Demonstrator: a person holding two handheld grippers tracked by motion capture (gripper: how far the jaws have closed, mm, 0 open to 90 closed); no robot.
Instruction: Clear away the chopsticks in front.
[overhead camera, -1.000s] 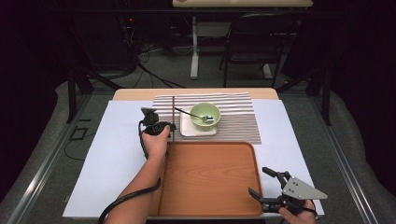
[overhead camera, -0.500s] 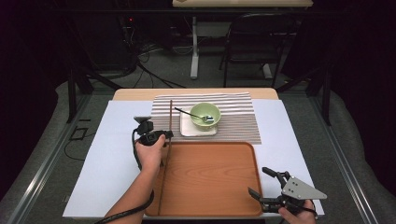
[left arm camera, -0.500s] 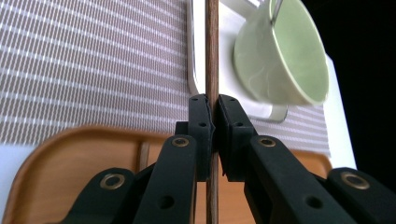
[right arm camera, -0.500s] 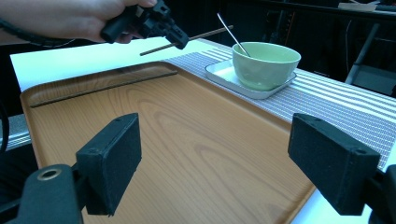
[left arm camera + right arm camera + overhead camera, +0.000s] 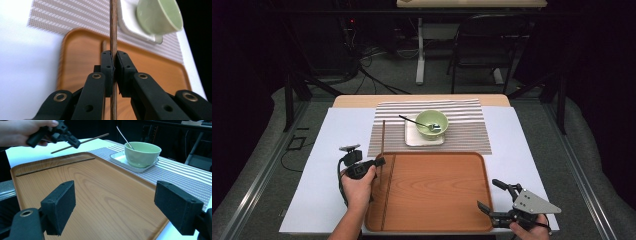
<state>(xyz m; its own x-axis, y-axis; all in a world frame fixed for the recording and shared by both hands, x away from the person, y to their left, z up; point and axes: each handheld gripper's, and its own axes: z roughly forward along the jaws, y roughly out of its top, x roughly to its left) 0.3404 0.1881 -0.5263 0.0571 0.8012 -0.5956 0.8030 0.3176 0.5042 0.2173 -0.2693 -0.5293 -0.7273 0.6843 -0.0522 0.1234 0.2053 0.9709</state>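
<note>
My left gripper (image 5: 380,162) is shut on a thin brown chopstick (image 5: 383,137), which stands clamped between its black pads (image 5: 108,67) in the left gripper view. It hovers over the left rim of the wooden tray (image 5: 437,195), and the stick's far end reaches over the striped mat (image 5: 464,135). A second chopstick (image 5: 388,192) lies inside the tray along its left wall. At the tray's near right corner my right gripper (image 5: 487,194) stands open with nothing between its pads (image 5: 60,207). That gripper's own view shows the left gripper (image 5: 68,137) with its chopstick (image 5: 93,138) at the upper left.
A green bowl (image 5: 432,121) with a metal spoon (image 5: 412,121) sits on a white square plate (image 5: 424,138) on the mat, just beyond the tray. White paper (image 5: 337,145) covers the table. A chair and a desk leg stand behind the table.
My left hand has drawn back toward the near side and slightly left, carrying the chopstick from over the mat to the tray's left rim. The right gripper has stayed put.
</note>
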